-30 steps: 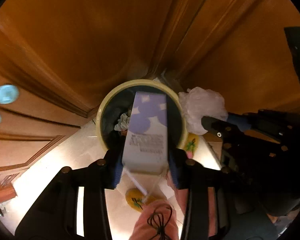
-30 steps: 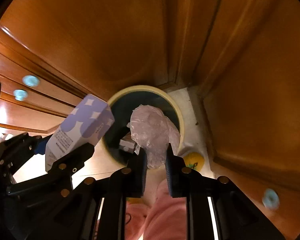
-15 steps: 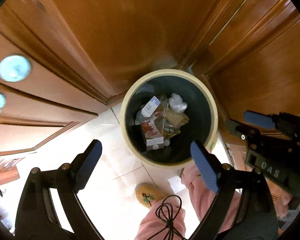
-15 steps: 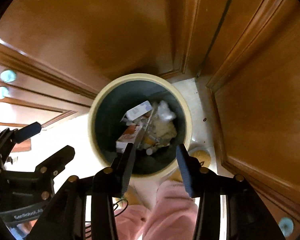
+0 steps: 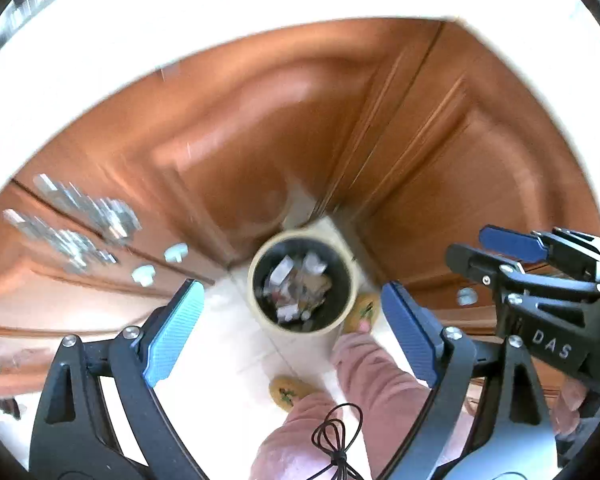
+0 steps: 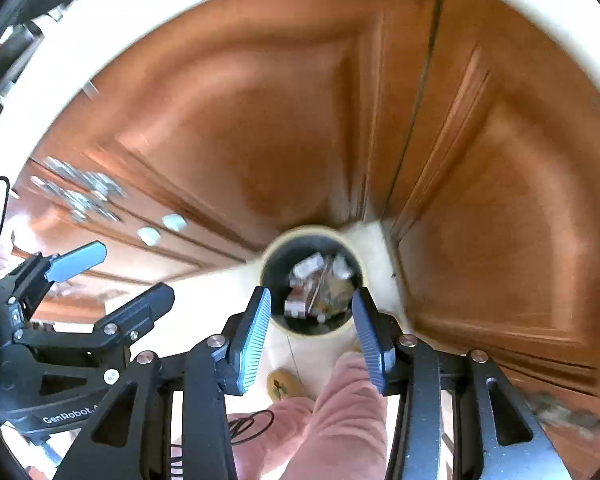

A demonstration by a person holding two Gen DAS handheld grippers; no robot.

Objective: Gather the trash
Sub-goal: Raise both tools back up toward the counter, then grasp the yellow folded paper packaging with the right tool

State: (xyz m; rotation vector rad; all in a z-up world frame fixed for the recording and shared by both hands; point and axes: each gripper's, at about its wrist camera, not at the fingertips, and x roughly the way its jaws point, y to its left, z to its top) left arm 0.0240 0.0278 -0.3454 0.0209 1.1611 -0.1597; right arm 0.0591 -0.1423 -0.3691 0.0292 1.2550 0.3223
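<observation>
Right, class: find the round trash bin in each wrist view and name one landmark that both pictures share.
Left wrist view: the trash bin sits just below centre, between the open fingers of the left hand-held gripper.
Right wrist view: it sits below centre, just above the open right hand-held gripper.
Shared landmark: the corner seam of the wooden cabinets behind the bin, also in the right view.

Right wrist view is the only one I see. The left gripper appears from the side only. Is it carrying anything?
Observer: No. In the left wrist view the left gripper is wide open, with nothing between its pads.
Operator: I see one yellow slipper. Where is the other foot?
Observer: A second yellow slipper stands right beside the bin.
Operator: Is there anything on the cabinet door at the right?
Observer: One pale knob, low on the door.
</observation>
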